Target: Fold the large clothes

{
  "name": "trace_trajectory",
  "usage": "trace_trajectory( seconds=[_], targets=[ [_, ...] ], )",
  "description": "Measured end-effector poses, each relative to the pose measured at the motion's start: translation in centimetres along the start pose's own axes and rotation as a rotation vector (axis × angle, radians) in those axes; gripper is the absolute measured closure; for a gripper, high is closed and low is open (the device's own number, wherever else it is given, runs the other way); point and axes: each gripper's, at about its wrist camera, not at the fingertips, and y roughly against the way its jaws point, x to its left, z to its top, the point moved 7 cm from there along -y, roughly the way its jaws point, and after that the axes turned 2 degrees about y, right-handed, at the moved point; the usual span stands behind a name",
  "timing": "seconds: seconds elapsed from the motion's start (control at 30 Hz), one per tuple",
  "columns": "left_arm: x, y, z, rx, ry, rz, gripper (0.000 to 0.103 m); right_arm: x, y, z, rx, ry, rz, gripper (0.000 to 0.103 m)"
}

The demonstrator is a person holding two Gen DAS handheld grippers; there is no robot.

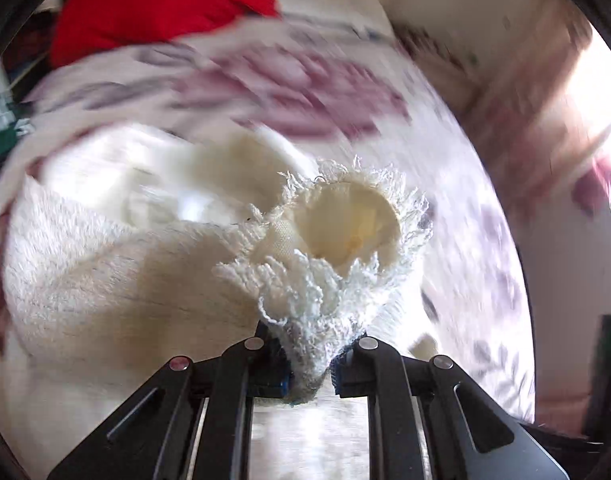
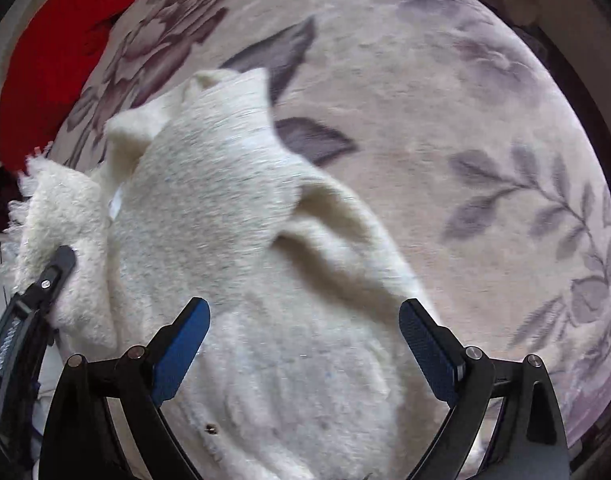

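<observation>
A cream fuzzy knit garment (image 2: 233, 240) lies rumpled on a floral bedspread (image 2: 445, 100). In the left wrist view the garment (image 1: 85, 264) spreads to the left, and my left gripper (image 1: 315, 364) is shut on its fringed cuff (image 1: 337, 248), whose round opening faces the camera. My right gripper (image 2: 303, 344) is open and empty, hovering just above the garment's body with a blue-padded finger (image 2: 181, 352) on each side. The left gripper (image 2: 41, 288) shows at the left edge of the right wrist view, pinching the fringed cuff (image 2: 49, 208).
A red cloth (image 1: 157, 4) lies at the far end of the bed; it also shows in the right wrist view (image 2: 53, 72). The bedspread (image 1: 305, 80) runs under everything. A wall and bright window light (image 1: 601, 108) are at the right.
</observation>
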Motion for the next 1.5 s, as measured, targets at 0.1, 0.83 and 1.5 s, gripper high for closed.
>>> trace_trajectory(
  seconds=[0.1, 0.83, 1.5],
  targets=[
    [-2.7, -1.7, -0.7, 0.072, -0.072, 0.052, 0.073, -3.9, 1.0, 0.8, -0.023, -0.037, -0.004, 0.006],
    [31.2, 2.1, 4.4, 0.050, 0.255, 0.472, 0.015, 10.3, -2.8, 6.2, 0.099, 0.221, 0.218, 0.096],
    [30.7, 8.1, 3.6, 0.042, 0.234, 0.463, 0.014, 6.7, 2.4, 9.4, 0.016, 0.184, 0.132, 0.031]
  ],
)
